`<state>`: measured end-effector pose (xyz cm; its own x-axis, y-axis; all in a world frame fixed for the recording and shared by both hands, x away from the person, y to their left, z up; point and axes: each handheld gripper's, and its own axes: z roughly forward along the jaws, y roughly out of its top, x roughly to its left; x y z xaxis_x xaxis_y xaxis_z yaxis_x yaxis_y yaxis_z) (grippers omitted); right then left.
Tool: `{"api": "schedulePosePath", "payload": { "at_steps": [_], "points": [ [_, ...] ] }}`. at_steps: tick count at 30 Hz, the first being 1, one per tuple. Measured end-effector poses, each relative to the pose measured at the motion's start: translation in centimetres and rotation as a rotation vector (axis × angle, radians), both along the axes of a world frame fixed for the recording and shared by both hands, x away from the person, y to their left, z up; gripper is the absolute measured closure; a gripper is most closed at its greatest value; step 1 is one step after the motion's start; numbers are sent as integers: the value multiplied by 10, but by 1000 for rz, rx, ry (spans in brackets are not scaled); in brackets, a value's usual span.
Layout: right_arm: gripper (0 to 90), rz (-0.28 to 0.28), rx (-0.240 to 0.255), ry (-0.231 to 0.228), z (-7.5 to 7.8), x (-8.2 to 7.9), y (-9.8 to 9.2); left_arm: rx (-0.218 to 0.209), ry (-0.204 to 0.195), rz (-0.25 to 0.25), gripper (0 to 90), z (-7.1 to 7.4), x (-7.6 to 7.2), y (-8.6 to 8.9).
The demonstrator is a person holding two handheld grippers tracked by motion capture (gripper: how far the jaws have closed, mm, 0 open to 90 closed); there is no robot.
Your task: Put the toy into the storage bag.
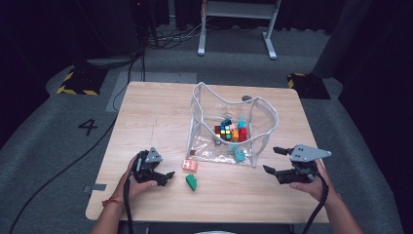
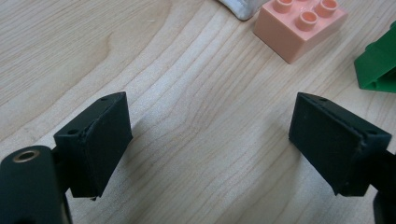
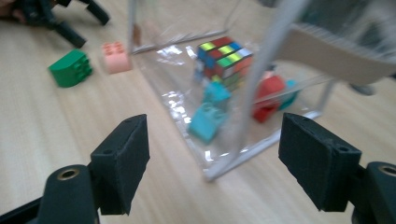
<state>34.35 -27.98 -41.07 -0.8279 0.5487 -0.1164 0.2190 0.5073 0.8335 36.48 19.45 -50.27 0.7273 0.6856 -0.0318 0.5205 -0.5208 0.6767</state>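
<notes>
The right gripper [image 1: 276,160] is standing wide open and empty, facing the near right corner of the clear bag [image 1: 265,124]; the bag is sitting upright on the table [image 1: 151,112], mouth pointing up; the left gripper [image 1: 164,176] is gaping too, gripping nothing, pointing toward the pink brick [image 2: 300,25] and green brick [image 2: 377,67] lying just ahead.
</notes>
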Motion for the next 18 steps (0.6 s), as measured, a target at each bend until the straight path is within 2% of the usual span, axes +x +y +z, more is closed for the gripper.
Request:
{"api": "schedulePosePath", "payload": {
  "at_steps": [5,9,12,13,14,15,17,18],
  "points": [
    [254,61,-1,42,-20,-6,20,0,0,1,132,0,0,0],
    [254,111,-24,47,-35,-9,41,1,0,0,132,0,0,0],
    [257,144,-22,82,-45,-9,59,1,0,0,132,0,0,0],
    [259,144,-23,106,-48,-10,65,1,0,0,132,0,0,0],
    [259,179,-31,95,-52,-8,72,0,0,0,132,0,0,0],
    [258,169,-32,127,-54,-11,79,1,0,0,132,0,0,0],
    [259,203,-44,119,-60,-9,91,-1,0,1,132,0,0,0],
    [262,205,-45,144,-63,-9,98,-1,0,1,132,0,0,0]
  ]
}}
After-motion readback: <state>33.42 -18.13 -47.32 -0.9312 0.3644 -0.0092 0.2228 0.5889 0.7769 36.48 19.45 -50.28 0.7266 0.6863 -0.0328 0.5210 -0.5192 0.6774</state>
